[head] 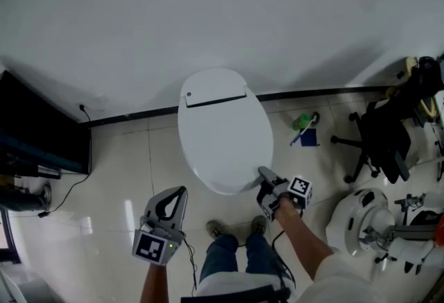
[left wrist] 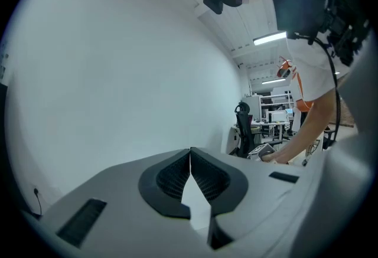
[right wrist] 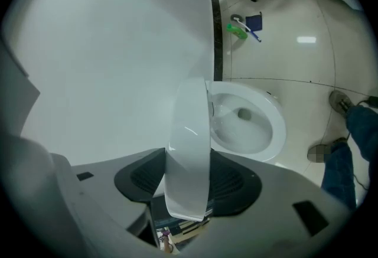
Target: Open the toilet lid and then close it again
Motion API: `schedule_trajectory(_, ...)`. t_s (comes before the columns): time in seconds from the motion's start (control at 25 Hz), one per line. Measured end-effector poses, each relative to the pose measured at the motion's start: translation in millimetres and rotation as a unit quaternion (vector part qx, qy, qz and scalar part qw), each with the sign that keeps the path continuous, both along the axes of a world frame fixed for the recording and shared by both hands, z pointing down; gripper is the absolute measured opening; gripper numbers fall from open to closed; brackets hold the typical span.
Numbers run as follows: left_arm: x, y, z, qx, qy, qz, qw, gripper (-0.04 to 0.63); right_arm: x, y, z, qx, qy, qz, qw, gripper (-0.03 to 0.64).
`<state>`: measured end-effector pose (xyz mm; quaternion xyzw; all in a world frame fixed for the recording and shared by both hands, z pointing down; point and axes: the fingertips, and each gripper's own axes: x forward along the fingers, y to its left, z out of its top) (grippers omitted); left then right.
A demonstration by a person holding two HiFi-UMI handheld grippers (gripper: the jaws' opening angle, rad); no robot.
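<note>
Fingers [right wrist: 140, 178] of right gripper [head: 266, 177] clamp the toilet lid [head: 223, 130] by its edge.

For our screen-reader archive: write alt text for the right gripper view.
The right claw clamps the edge of a glossy white plastic toilet lid, tilted up off the open white ceramic toilet bowl. A person's blue-jeaned leg stands at right on pale floor tiles.

The toilet lid [head: 225, 132] looks glossy, smooth plastic; floor tiles [head: 118, 177] shine.

White toilet lid [head: 225, 132] raised partway above bowl [right wrist: 279, 127].
</note>
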<state>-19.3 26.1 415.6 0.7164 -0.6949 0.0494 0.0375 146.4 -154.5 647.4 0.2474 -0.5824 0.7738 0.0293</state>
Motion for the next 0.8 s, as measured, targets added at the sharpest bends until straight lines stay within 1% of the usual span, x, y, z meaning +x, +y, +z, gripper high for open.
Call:
schedule_trajectory(0.16,-11,0,-14,0.014,-0.002,0.000,0.9999,0.003,-6,-9,-17,-0.009,-0.001,0.022,1.000,0.221)
schedule_trajectory(0.28,-15,-2,-22,0.020,-0.004,0.004,0.9998,0.003,-15,-24,-50,-0.009,-0.035,0.043,0.998,0.199)
schedule_trajectory(0.36,-17,-6,-23,0.019,-0.004,0.008,0.9998,0.003,-33,-46,-92,0.017,-0.080,0.057,0.995,0.185)
schedule_trajectory(0.4,-18,-8,-24,0.020,-0.004,0.010,0.9997,0.003,-47,-62,-118,0.043,-0.101,0.060,0.992,0.157)
schedule_trajectory(0.44,-18,-10,-26,0.021,-0.007,0.015,0.9996,0.003,-64,-80,-143,0.072,-0.113,0.059,0.989,0.122)
schedule_trajectory(0.48,-18,-13,-29,0.025,-0.011,0.020,0.9994,0.003,-82,-99,-166,0.099,-0.119,0.056,0.986,0.112)
schedule_trajectory(0.56,-16,-19,-38,0.034,-0.013,0.030,0.9989,0.003,-115,-133,-200,0.136,-0.127,0.051,0.981,0.095)
schedule_trajectory(0.68,-23,-31,-57,0.050,-0.025,0.041,0.9976,0.003,-157,-170,-234,0.162,-0.131,0.045,0.977,0.086)
schedule_trajectory(0.8,-35,-46,-74,0.071,-0.038,0.033,0.9962,0.003,-199,-203,-258,0.170,-0.138,0.038,0.975,0.080)
